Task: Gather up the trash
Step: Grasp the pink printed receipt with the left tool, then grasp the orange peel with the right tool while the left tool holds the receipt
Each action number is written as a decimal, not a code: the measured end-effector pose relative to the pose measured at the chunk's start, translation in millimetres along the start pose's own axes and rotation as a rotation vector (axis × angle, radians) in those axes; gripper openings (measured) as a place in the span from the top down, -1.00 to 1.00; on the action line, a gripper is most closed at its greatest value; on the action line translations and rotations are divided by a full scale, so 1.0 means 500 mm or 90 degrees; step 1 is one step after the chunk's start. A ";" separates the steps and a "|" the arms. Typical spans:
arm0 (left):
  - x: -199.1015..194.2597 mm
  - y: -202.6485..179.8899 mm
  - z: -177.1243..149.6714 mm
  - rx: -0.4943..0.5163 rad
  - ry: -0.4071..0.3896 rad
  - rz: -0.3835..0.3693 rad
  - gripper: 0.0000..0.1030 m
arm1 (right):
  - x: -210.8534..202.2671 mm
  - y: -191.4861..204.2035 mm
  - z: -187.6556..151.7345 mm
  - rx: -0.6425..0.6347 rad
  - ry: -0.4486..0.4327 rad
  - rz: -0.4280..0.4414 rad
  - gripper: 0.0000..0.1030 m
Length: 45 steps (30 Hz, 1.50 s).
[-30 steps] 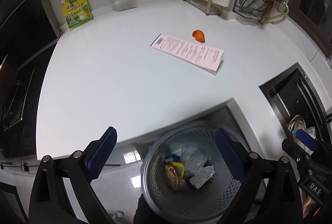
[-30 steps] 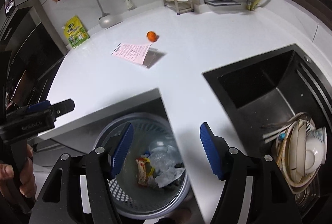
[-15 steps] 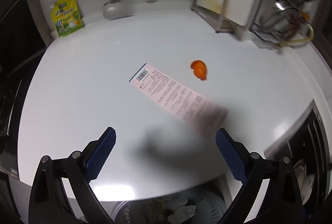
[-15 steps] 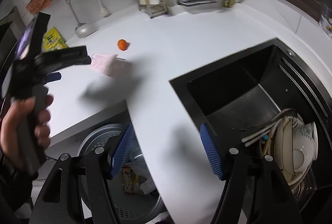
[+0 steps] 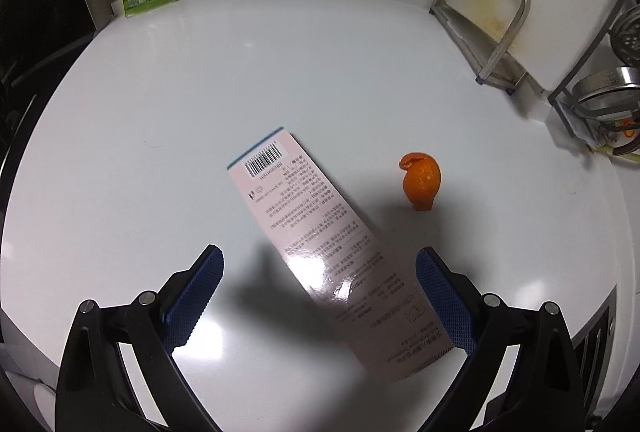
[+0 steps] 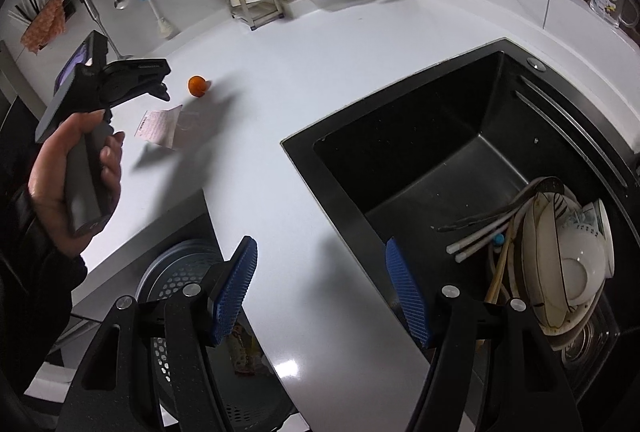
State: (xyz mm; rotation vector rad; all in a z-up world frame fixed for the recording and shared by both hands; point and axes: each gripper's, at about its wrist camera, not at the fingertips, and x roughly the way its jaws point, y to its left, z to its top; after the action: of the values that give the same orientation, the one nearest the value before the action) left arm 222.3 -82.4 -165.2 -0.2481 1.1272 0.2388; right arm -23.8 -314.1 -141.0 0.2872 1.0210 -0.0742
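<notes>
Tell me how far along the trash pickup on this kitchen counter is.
Partly done: the grey perforated waste basket below the counter edge already holds a printed wrapper. In hand: nothing yet; the left gripper hangs open above the pink printed cardboard box, and the right gripper is open and empty over the white countertop. Left: that box and the orange piece of peel beside it.

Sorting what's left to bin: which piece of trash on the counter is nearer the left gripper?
The flat pink printed carton: its near end lies between the left gripper fingers. The orange peel sits farther off, beside it.
</notes>
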 end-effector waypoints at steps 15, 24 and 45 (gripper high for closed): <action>0.063 0.006 -0.023 0.042 0.023 0.035 -0.78 | 0.017 0.033 0.053 -0.009 -0.005 -0.011 -0.25; 0.055 0.033 0.011 0.147 -0.012 0.001 0.47 | 0.072 0.102 0.117 -0.019 -0.017 0.002 -0.25; 0.032 0.170 0.122 0.296 -0.099 -0.033 0.77 | 0.360 0.345 0.333 -0.088 -0.036 0.047 -0.25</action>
State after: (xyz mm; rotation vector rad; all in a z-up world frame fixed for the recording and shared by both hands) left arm 254.6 18.4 -161.3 0.1522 0.9903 -0.0524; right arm 241.9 -180.5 -177.5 0.1953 0.9536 0.0556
